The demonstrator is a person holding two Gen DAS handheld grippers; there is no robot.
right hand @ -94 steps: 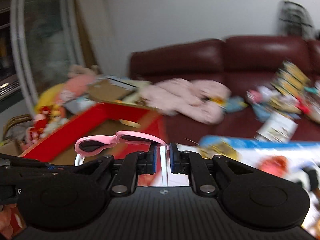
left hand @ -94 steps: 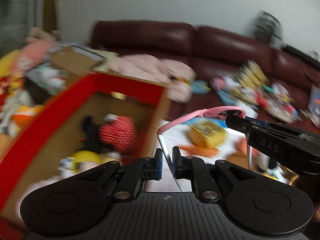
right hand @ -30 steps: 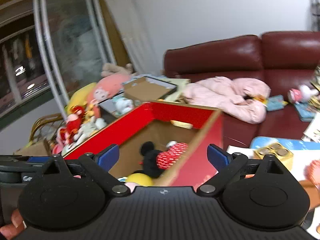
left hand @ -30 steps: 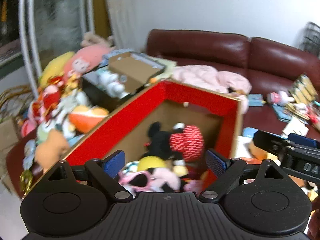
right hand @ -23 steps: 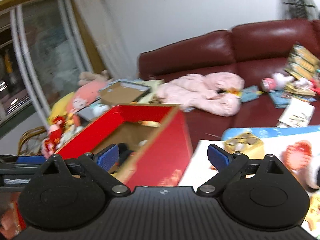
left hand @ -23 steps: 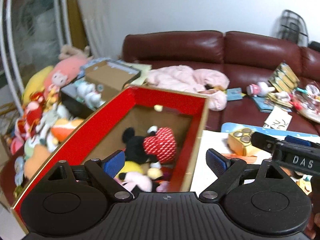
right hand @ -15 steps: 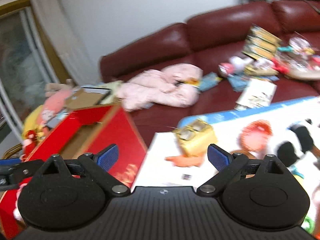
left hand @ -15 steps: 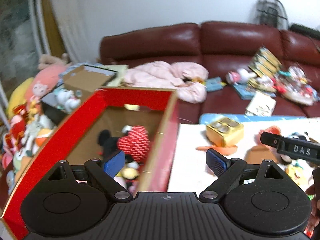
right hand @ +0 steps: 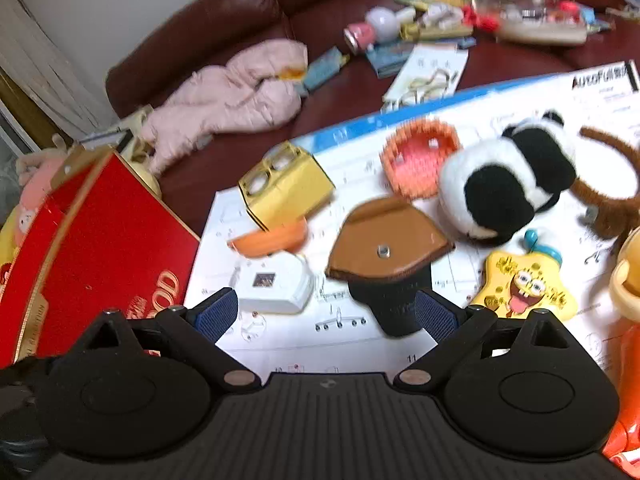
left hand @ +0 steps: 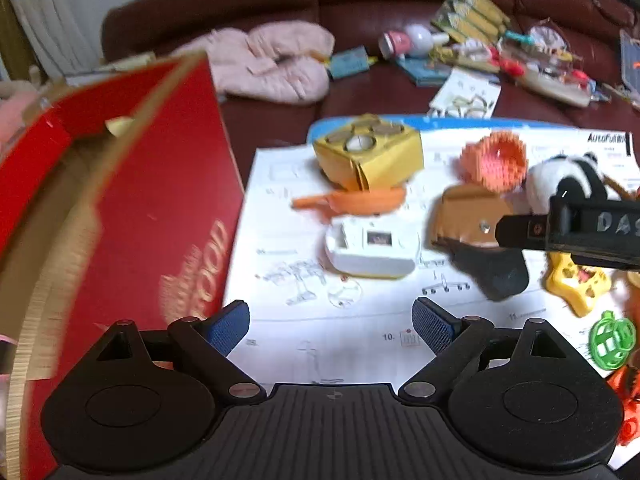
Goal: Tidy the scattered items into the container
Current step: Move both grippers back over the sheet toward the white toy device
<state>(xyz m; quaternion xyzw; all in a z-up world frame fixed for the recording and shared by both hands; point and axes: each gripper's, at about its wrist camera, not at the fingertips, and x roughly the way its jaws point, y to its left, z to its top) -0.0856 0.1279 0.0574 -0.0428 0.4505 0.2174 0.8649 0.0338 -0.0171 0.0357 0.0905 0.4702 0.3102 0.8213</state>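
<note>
The red box (left hand: 132, 184) was seen at the left edge of both views, its inside barely shown, so what had been put away could not be told. Much was judged left to do: a spread of items lay on the white printed sheet (right hand: 304, 344) just beside the box. Among them were noted a panda plush (right hand: 508, 184), a yellow carton (right hand: 286, 190), a brown leather pouch (right hand: 386, 246) propped on a dark object, a pink-and-orange woven basket (right hand: 420, 160), a white gadget (left hand: 372, 250), an orange flat piece (left hand: 360, 202), a yellow star-shaped toy (right hand: 524, 284) and a green lattice ball (left hand: 612, 340). More clutter was left on the dark red sofa (left hand: 248, 12) behind.

The left gripper (left hand: 332, 326) was held spread wide above the sheet, nothing between its blue pads and nothing touched. The right gripper (right hand: 326, 314) was likewise spread wide and empty, poised over the pouch and the white gadget, which were judged the nearest candidates for pickup.
</note>
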